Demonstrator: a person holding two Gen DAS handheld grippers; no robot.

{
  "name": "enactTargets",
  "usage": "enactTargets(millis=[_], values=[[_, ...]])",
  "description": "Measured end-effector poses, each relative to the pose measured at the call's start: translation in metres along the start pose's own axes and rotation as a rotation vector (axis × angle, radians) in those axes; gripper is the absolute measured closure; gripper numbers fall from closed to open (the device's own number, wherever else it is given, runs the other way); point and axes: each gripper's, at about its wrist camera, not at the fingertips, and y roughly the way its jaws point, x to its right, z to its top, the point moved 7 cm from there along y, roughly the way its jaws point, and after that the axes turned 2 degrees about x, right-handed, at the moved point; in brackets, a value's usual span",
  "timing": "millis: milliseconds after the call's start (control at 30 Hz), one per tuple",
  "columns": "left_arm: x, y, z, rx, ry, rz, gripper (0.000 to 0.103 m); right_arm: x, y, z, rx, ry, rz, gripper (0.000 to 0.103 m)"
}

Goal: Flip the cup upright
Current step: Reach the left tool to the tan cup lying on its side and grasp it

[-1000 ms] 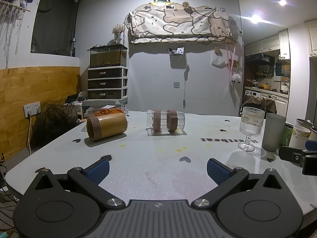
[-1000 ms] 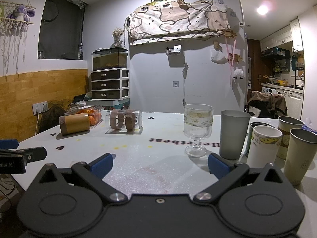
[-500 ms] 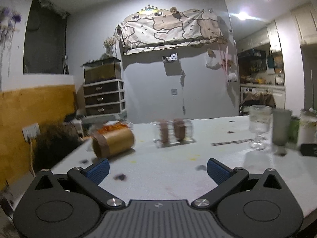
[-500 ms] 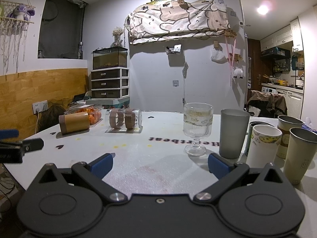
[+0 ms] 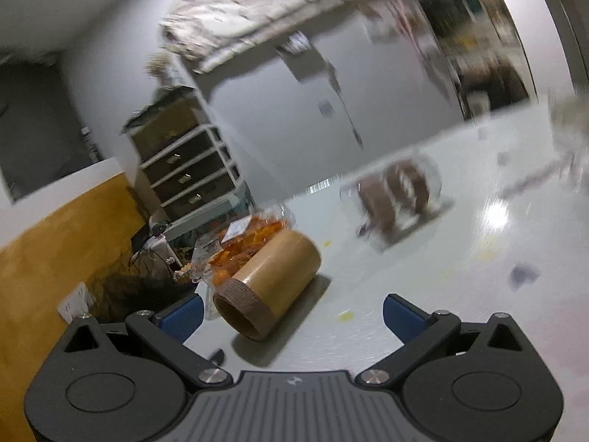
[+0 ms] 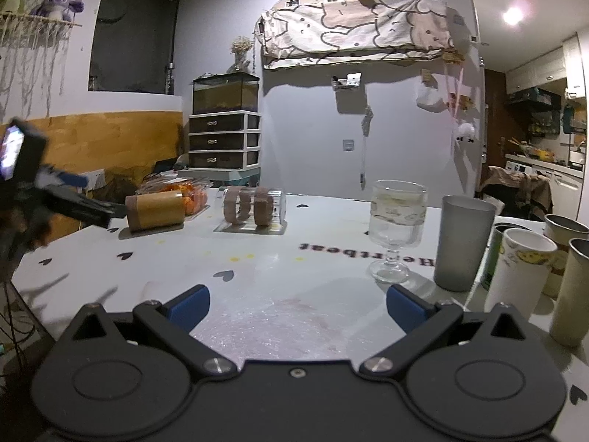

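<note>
The bamboo-coloured cup (image 5: 272, 280) is lying on its side on the white worktop (image 5: 423, 294), its dark-rimmed open mouth facing the left wrist camera, its smooth tan wall catching the light. The left hand-held gripper (image 5: 292, 311) is tilting hard, the whole view blurring, and its blue-padded fingers (image 5: 182, 315) are spreading wide with nothing between them; the cup's mouth is sitting just ahead, between the fingertips and nearer the left one, not touching. A packet of orange snacks (image 5: 250, 235) is lying just behind the cup. From the right wrist view, the cup (image 6: 156, 210) is resting far off to the left, well apart from the right hand-held gripper (image 6: 296, 305), which is gaping wide and empty over bare worktop (image 6: 276, 294), near a stemmed glass (image 6: 395, 232) and a grey tumbler (image 6: 462, 243).
</note>
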Motion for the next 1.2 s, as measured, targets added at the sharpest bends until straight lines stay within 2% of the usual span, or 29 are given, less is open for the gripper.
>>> enactTargets(millis=[33, 167, 300, 367, 467, 667, 767, 800, 833, 900, 1033, 1200], values=[[-0.002, 0.01, 0.0, -0.024, 0.026, 0.005, 0.007, 0.0, 0.002, -0.001, -0.004, 0.003, 0.003, 0.0], [-0.014, 0.054, 0.006, -0.107, 0.112, 0.014, 0.011, 0.001, 0.012, -0.007, -0.029, 0.014, 0.008, 0.0], [-0.017, 0.089, 0.009, -0.157, 0.173, -0.038, 0.012, 0.006, 0.023, -0.008, -0.046, 0.005, -0.012, 0.0], [-0.017, 0.106, 0.007, -0.209, 0.214, -0.08, 0.012, 0.009, 0.03, -0.007, -0.054, 0.001, -0.02, 0.0], [-0.02, 0.126, 0.007, -0.254, 0.265, -0.098, 0.012, 0.012, 0.038, -0.009, -0.066, 0.0, -0.026, 0.0], [-0.035, 0.151, -0.009, -0.351, 0.278, -0.187, 0.011, 0.015, 0.057, -0.013, -0.1, 0.009, -0.025, 0.0], [-0.044, 0.154, -0.013, -0.346, 0.22, -0.207, 0.011, 0.016, 0.063, -0.015, -0.114, 0.019, -0.021, 0.0], [-0.046, 0.153, -0.013, -0.343, 0.204, -0.208, 0.014, 0.016, 0.065, -0.015, -0.117, 0.023, -0.02, 0.0], [-0.047, 0.152, -0.014, -0.338, 0.194, -0.201, 0.023, 0.017, 0.067, -0.016, -0.122, 0.026, -0.018, 0.0], [-0.046, 0.149, -0.013, -0.333, 0.191, -0.193, 0.024, 0.016, 0.069, -0.017, -0.127, 0.026, -0.015, 0.0], [-0.034, 0.13, -0.012, -0.294, 0.179, -0.18, 0.029, 0.013, 0.068, -0.017, -0.124, 0.025, 0.008, 0.0], [-0.006, 0.103, -0.01, -0.269, 0.16, -0.154, 0.029, 0.017, 0.062, -0.015, -0.111, 0.057, 0.017, 0.001]])
